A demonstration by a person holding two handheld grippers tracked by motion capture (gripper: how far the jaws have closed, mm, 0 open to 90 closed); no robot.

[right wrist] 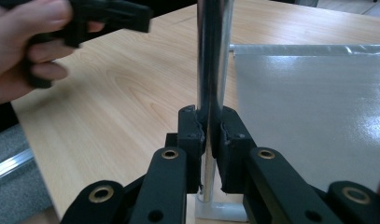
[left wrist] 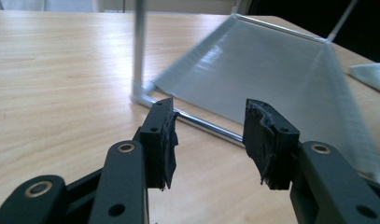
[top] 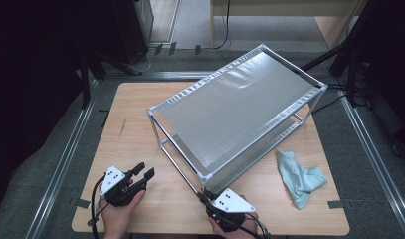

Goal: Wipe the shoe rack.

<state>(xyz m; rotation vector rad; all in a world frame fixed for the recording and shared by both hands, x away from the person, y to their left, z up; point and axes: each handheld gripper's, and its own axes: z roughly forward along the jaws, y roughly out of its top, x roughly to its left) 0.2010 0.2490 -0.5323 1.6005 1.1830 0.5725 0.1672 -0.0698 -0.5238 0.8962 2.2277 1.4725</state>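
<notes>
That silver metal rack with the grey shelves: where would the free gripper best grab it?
Probably the upright corner post of the silver metal shelf rack, coming level from the table's near side. It is thin, round and bare, so the open left gripper fits around it, as the right gripper already clamps the neighbouring post.

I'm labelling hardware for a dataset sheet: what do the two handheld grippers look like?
Both the left gripper and the right gripper are black, each topped by a grey three-cornered plate with dark dots and trailing a black cable. Their jointed black jaws have brass-coloured pivot rivets and worn, ragged black pads. The hands are bare, with no sleeves showing.
</notes>
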